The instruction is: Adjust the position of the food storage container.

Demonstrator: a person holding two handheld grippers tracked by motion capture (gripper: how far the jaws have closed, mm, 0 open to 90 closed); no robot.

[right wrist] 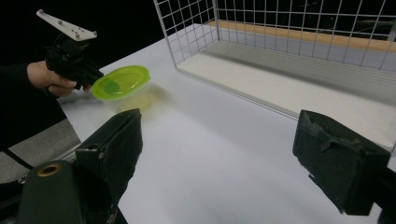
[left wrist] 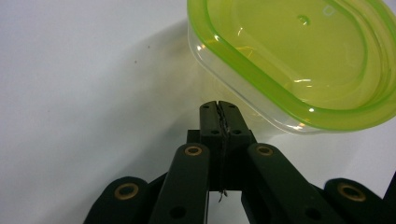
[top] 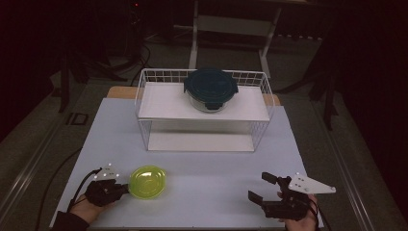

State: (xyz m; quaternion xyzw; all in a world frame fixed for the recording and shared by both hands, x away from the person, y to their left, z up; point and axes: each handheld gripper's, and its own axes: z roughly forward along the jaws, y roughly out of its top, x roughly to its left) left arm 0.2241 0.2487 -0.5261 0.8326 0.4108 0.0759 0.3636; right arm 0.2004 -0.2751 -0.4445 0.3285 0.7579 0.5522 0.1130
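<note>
The left gripper (top: 126, 188) sits near the front left corner of the desk (top: 207, 192), its jaws pressed fully together with nothing between them. In the left gripper view the closed tips (left wrist: 219, 116) lie just at the clear wall of the yellow-green bowl (left wrist: 299, 60), under its rim; whether they touch it cannot be told. The bowl (top: 148, 181) stands upright on the desk, close to the front edge and left of the middle.

The right gripper (top: 260, 188) hovers near the front right corner, its jaws spread wide and holding nothing; bare desk shows between its two pads (right wrist: 116, 144).

Farther back, toward the rear edge, stands a white wire rack (top: 144, 96) with two shelves. On its upper shelf rests a round glass container with a dark teal lid (top: 210, 86).
</note>
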